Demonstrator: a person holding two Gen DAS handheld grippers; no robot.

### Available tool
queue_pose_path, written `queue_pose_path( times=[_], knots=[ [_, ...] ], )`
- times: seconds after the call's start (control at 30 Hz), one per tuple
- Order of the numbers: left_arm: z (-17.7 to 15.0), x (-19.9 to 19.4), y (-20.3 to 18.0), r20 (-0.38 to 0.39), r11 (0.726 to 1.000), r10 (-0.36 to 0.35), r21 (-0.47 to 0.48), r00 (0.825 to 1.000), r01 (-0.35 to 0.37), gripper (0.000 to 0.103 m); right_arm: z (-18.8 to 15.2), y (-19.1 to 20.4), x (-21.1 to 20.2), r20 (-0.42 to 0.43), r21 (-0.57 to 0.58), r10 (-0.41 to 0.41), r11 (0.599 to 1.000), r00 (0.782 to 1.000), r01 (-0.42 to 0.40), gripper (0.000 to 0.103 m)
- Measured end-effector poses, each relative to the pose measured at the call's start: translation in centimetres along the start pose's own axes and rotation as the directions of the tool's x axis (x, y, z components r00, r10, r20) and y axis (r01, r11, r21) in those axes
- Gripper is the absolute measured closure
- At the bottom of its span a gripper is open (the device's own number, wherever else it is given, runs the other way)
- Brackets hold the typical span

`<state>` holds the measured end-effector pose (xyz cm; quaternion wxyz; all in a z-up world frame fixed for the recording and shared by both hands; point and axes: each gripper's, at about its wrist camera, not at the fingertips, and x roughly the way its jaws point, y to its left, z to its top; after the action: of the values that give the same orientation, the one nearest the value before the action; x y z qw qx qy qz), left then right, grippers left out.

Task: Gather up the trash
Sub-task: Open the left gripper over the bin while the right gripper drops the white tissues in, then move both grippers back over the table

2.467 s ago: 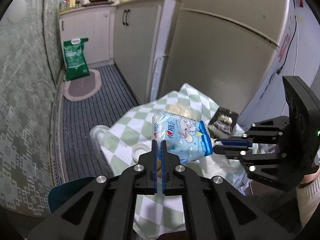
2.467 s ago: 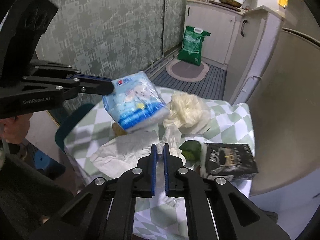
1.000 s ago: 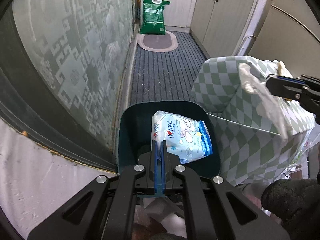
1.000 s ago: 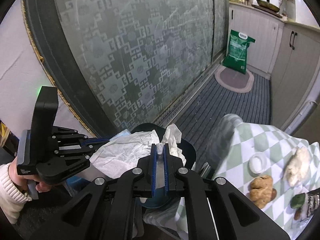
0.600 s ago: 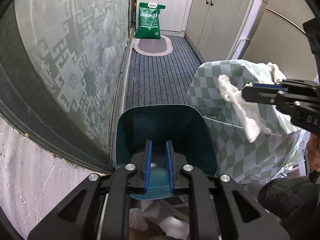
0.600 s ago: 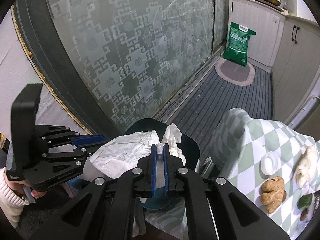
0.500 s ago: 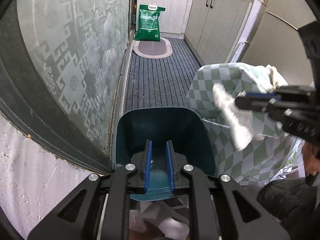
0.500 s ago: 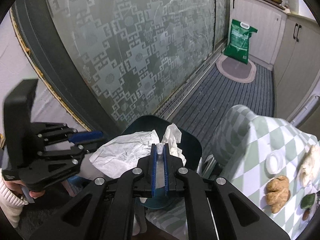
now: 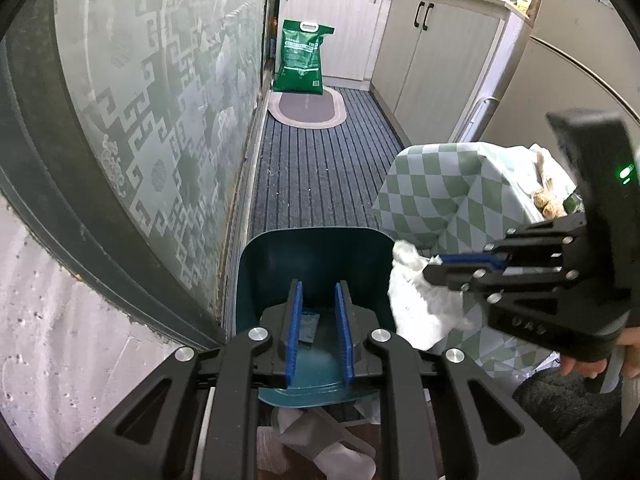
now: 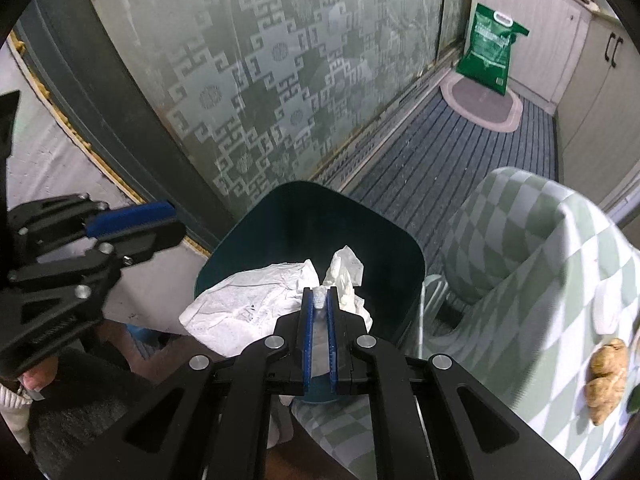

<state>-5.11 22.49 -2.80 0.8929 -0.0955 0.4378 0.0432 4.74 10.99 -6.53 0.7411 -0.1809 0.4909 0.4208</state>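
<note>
The right gripper (image 10: 319,312), clamped on the crumpled white paper (image 10: 256,304), hangs right above the dark teal bin (image 10: 384,240), apparently just inside its rim, while the left gripper (image 9: 318,320) stands beside it, jaws parted and empty after opening.

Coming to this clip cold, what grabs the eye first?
The dark teal bin on the floor beside the frosted patterned glass door, with the right gripper shut on crumpled white tissue above its mouth. The left gripper hangs open and empty over the same bin.
</note>
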Motion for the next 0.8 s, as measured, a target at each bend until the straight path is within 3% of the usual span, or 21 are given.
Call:
queue_pose_path(
  times=[0.27, 0.4, 0.5, 0.63, 0.8],
  knots=[
    [0.5, -1.1, -0.1, 0.057, 1.0, -0.009, -0.004, 0.998, 0.01, 0.076, -0.4, 0.5, 1.8, -0.065, 0.005, 0.027, 1.0, 0.998, -0.027, 0.092],
    [0.9, -2.2, 0.0, 0.102, 1.0, -0.016, -0.017, 0.995, 0.018, 0.071, -0.3, 0.8, 1.5, -0.051, 0.006, 0.044, 0.999, 0.998, -0.043, 0.087],
    [1.3, -3.1, -0.3, 0.144, 0.999, -0.03, -0.027, 0.989, 0.034, 0.07, 0.0, 0.8, 0.2, -0.003, 0.014, 0.064, 0.998, 0.998, -0.064, 0.086],
    [1.9, -4.3, -1.1, 0.192, 0.999, -0.046, -0.019, 0.98, 0.05, 0.065, 0.1, 0.6, -1.9, 0.059, 0.014, 0.083, 0.996, 0.995, -0.084, 0.069],
    [2.6, -5.1, -3.0, 0.222, 0.998, -0.063, 0.003, 0.973, 0.064, 0.061, -0.4, -0.3, -5.0, 0.153, 0.005, 0.06, 0.998, 0.986, -0.061, 0.069]
  ],
)
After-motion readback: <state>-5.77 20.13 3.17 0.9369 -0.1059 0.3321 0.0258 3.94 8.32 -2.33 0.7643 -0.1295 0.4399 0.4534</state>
